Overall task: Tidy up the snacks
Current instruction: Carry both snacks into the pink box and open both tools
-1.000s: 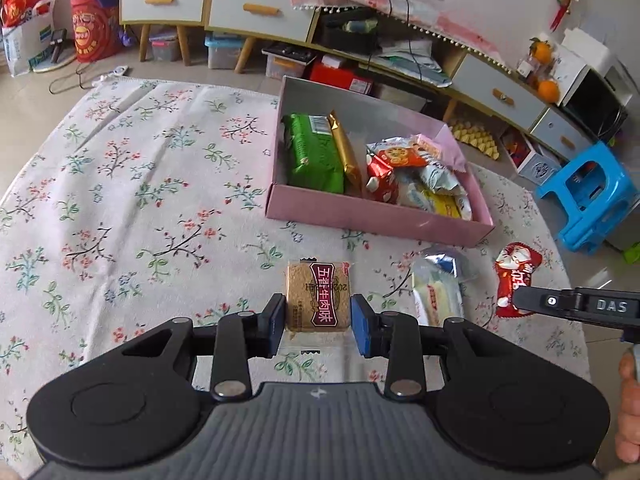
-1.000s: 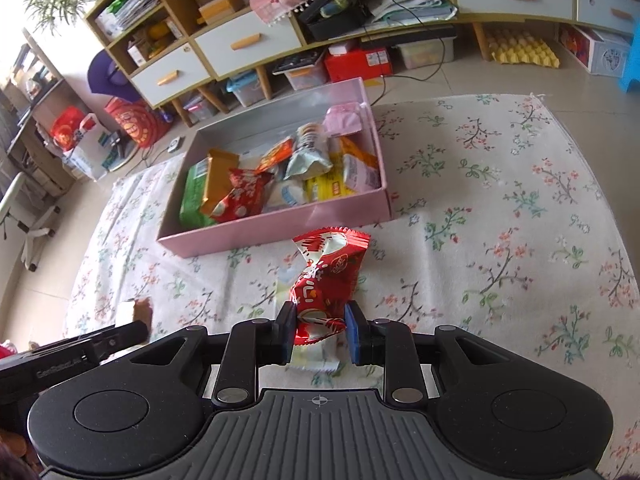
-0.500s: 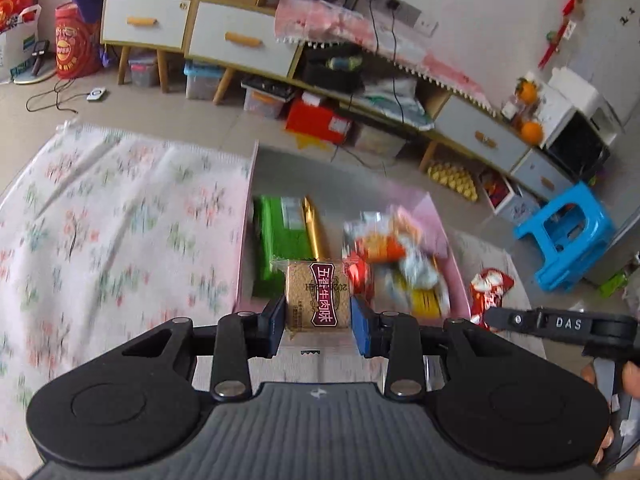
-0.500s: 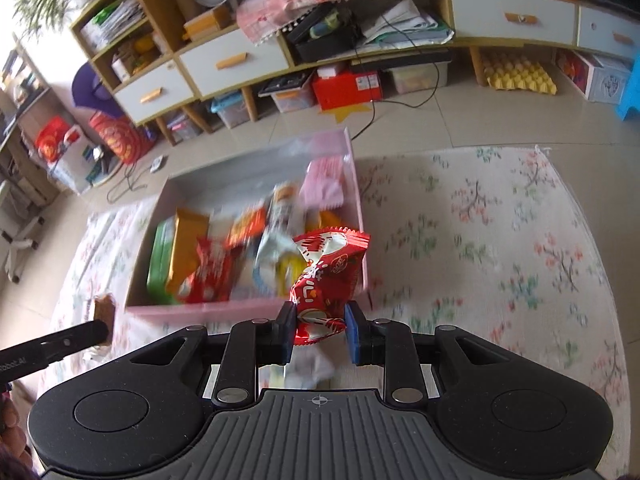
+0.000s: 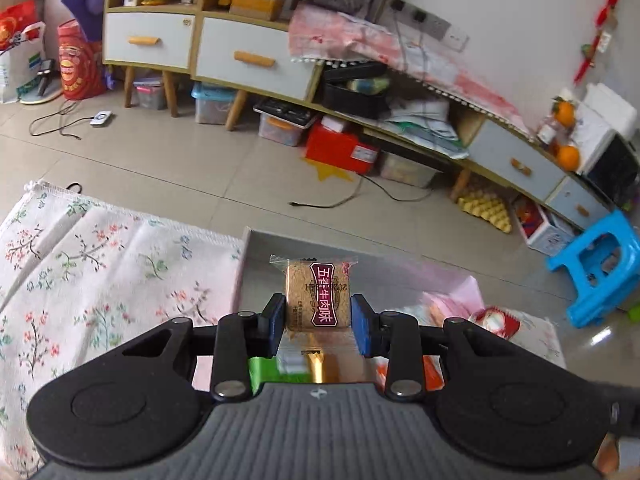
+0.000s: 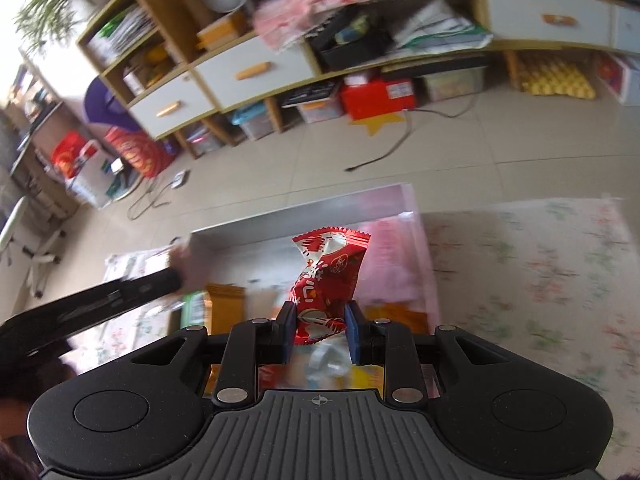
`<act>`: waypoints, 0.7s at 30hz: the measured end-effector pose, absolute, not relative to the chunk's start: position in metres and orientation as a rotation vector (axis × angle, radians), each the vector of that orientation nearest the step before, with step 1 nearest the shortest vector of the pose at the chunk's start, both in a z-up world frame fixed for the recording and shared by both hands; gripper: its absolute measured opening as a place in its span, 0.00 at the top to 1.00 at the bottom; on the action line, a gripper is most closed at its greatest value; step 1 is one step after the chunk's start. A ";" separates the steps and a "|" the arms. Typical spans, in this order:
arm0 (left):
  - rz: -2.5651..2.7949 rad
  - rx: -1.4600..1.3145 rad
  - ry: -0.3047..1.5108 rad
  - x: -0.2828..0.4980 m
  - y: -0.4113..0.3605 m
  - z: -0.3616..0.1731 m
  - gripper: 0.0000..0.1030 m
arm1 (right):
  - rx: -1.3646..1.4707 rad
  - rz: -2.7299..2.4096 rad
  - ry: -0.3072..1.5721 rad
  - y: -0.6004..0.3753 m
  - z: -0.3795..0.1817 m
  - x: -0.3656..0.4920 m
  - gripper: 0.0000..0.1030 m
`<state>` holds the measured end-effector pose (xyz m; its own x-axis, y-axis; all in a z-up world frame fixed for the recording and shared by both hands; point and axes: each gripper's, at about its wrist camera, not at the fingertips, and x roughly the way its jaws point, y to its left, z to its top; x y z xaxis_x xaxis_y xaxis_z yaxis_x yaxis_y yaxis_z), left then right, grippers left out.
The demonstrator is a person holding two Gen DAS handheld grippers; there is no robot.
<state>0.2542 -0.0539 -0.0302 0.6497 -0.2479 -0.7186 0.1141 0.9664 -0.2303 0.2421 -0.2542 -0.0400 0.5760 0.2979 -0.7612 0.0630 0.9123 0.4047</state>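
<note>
My left gripper (image 5: 318, 324) is shut on a square brown snack cake (image 5: 318, 298) with a maroon label, held over the pink box (image 5: 245, 264). In that box, under the fingers, lie a green packet (image 5: 266, 372) and a gold bar (image 5: 334, 370). My right gripper (image 6: 320, 328) is shut on a crinkled red snack packet (image 6: 326, 276), also above the pink box (image 6: 422, 264). The left gripper's arm (image 6: 120, 298) reaches in from the left of the right wrist view, its snack blurred. The red packet (image 5: 494, 320) shows at the box's right in the left wrist view.
A floral cloth (image 5: 100, 280) covers the table on both sides of the box. Beyond the table's far edge is tiled floor (image 5: 200, 168), a low cabinet with drawers (image 5: 248, 60), storage bins and cables. A blue stool (image 5: 600, 268) stands at the right.
Both grippers have carried their snacks forward from over the cloth to above the pink box. The box has slid down under the fingers, and more floor and cabinet show.
</note>
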 end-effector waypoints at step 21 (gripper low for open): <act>-0.212 -0.162 0.810 0.244 -0.047 -0.008 0.59 | 0.460 0.144 0.848 -0.231 -0.010 0.239 0.68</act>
